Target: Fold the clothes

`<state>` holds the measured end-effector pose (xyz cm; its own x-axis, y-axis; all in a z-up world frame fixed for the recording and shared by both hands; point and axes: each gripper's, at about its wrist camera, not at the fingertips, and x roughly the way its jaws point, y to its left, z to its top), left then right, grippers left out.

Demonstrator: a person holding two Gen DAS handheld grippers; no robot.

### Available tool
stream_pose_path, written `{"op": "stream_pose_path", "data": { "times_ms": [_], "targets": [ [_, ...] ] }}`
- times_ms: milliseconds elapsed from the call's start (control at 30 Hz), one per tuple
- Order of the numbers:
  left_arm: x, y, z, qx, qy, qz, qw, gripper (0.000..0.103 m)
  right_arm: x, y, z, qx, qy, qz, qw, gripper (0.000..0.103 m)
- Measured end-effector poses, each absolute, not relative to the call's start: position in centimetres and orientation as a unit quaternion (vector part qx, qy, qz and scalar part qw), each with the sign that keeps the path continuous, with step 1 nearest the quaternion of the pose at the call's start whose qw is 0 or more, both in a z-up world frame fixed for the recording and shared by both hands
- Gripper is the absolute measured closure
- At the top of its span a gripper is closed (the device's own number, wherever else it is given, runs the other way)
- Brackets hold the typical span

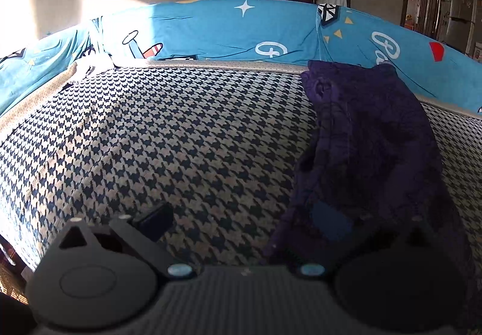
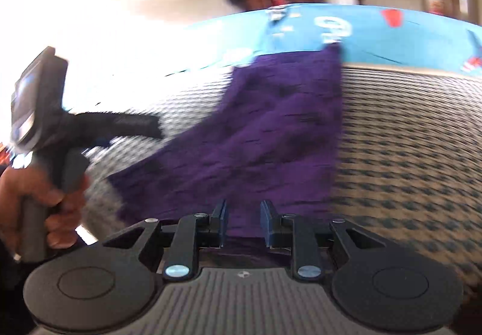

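The purple garment (image 2: 271, 136) lies on the checked sofa seat (image 2: 406, 139), long axis running straight away from the right gripper (image 2: 242, 222) toward the blue cover (image 2: 376, 33) at the back. Its near end sits directly under and between that gripper's parted jaws, which do not press it. The left gripper (image 1: 241, 223) stands wide open, holding nothing; the garment lies to its right, its near edge draped over the right finger (image 1: 331, 220). The right hand judged nearer.
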<state>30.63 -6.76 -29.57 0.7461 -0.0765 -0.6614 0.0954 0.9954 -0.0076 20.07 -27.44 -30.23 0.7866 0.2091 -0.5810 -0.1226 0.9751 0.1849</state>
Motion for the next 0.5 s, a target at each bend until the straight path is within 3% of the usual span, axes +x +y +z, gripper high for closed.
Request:
{"op": "stream_pose_path", "data": {
  "times_ms": [233,367,500],
  "targets": [
    [30.3,-7.7,-30.4,0.02,0.367,-0.058,0.928,0.0,19.1,-31.0,-30.9,0.124,0.347,0.018,0.929,0.073],
    [30.2,-8.1,-30.8,0.025,0.372,-0.061,0.926,0.0,19.4,-32.0,-31.4,0.161,0.359,0.015,0.919,0.059],
    [30.2,-8.2,-31.1,0.024,0.378,-0.061,0.923,0.0,19.4,-32.7,-32.1,0.221,0.368,0.034,0.902,0.058]
  ]
}}
